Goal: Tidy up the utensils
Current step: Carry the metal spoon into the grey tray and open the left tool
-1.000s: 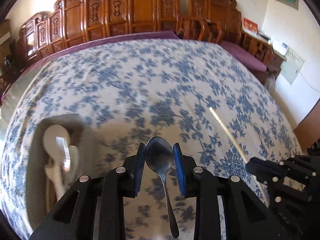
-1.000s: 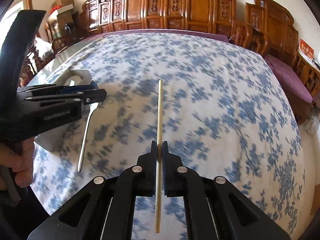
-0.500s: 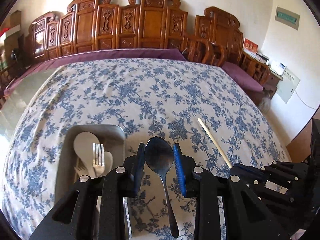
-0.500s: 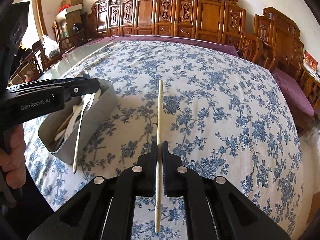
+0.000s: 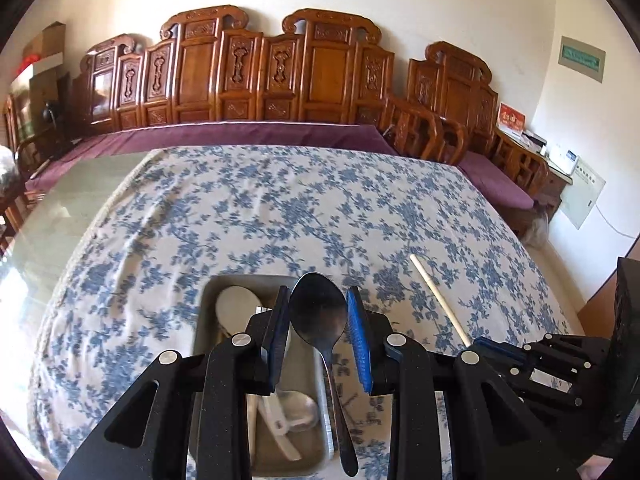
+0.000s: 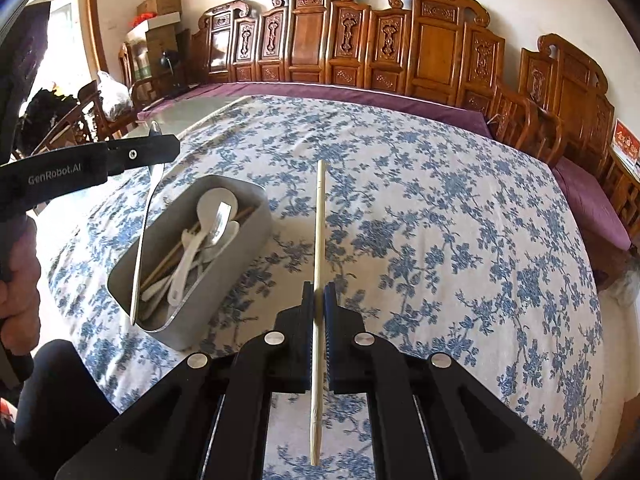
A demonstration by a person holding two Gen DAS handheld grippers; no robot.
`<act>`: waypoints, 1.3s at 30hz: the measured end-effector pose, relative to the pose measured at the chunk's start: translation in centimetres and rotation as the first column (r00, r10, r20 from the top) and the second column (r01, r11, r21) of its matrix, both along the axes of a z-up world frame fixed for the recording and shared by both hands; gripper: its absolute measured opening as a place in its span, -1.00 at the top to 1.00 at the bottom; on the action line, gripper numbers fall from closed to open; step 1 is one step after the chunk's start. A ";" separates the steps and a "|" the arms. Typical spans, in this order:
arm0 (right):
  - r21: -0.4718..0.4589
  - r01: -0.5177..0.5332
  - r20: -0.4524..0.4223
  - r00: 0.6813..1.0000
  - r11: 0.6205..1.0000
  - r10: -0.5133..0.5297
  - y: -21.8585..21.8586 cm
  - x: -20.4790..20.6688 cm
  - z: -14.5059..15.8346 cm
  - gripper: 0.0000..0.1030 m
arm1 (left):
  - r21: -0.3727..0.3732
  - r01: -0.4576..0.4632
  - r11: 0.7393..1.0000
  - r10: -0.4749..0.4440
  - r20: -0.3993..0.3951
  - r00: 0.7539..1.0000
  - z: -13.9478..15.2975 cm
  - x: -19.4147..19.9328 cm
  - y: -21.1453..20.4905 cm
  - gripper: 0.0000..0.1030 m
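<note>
We see bright daylight entering from a window (image 6: 64,40) at the upper left of the right wrist view, blown out to white. Glare washes the lower left edge in both views. Fisheye distortion bends the wooden screen (image 5: 256,68), with dark vignette at every corner. Focus is sharp.

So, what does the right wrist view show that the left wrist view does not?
Only the right wrist view shows the hand on the left gripper and cardboard boxes at the window side. Only the left wrist view shows the green wall sign. Both show the metal spoon, the chopstick, the grey tray of utensils and the floral cloth.
</note>
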State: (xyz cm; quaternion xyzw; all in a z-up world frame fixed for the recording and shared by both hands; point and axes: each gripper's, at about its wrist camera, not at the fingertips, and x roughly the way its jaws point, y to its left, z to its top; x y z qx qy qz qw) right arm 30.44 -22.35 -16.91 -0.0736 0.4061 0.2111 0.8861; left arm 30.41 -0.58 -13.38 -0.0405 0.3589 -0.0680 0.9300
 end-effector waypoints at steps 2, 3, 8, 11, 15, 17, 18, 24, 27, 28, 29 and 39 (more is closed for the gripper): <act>0.001 -0.006 0.003 1.000 1.000 0.006 0.5 -0.1 0.1 0.88 | 0.004 -0.003 1.000 0.003 0.006 1.000 0.3 -0.1 0.8 0.49; 0.002 -0.009 0.004 1.000 1.000 0.009 0.7 -0.1 0.2 0.88 | 0.005 -0.005 1.000 0.005 0.009 1.000 0.4 -0.1 1.3 0.49; 0.007 -0.016 0.004 1.000 1.000 0.016 1.8 0.1 0.2 0.88 | 0.014 -0.019 1.000 0.019 0.010 1.000 0.4 0.1 3.6 0.49; 0.006 -0.022 0.004 1.000 1.000 0.022 2.4 0.2 0.2 0.88 | 0.028 -0.026 0.999 0.026 0.000 1.000 -0.3 0.6 4.4 0.49; 0.010 -0.026 0.004 1.000 1.000 0.026 2.9 0.2 0.2 0.88 | 0.055 -0.026 0.998 0.028 -0.039 0.999 -2.6 1.6 5.0 0.49; 0.012 -0.027 0.003 1.000 1.000 0.027 3.0 0.3 0.1 0.88 | 0.068 -0.025 0.997 0.030 -0.062 0.998 -3.8 2.1 5.2 0.49; 0.012 -0.028 0.001 1.000 1.000 0.028 3.0 0.3 0.0 0.88 | 0.069 -0.027 0.997 0.032 -0.071 0.997 -4.3 2.3 5.3 0.49; 0.011 -0.031 -0.007 0.999 0.999 0.031 3.2 0.5 -0.5 0.88 | 0.086 -0.027 0.996 0.038 -0.123 0.992 -7.4 3.4 5.7 0.49; 0.012 -0.032 -0.010 0.999 0.999 0.032 3.3 0.6 -0.6 0.88 | 0.095 -0.025 0.995 0.038 -0.139 0.990 -8.2 3.7 5.8 0.49; 0.013 -0.033 -0.010 0.999 0.999 0.033 3.3 0.7 -0.6 0.88 | 0.098 -0.024 0.995 0.038 -0.143 0.989 -8.4 3.8 5.7 0.49; 0.013 -0.034 -0.010 0.999 0.999 0.034 3.4 0.7 -0.7 0.88 | 0.100 -0.022 0.995 0.037 -0.149 0.988 -8.7 3.9 5.7 0.49; 0.012 -0.048 -0.005 0.999 0.999 0.048 4.5 0.4 -0.2 0.88 | 0.100 -0.003 0.995 0.020 -0.174 0.984 -8.8 3.9 5.5 0.47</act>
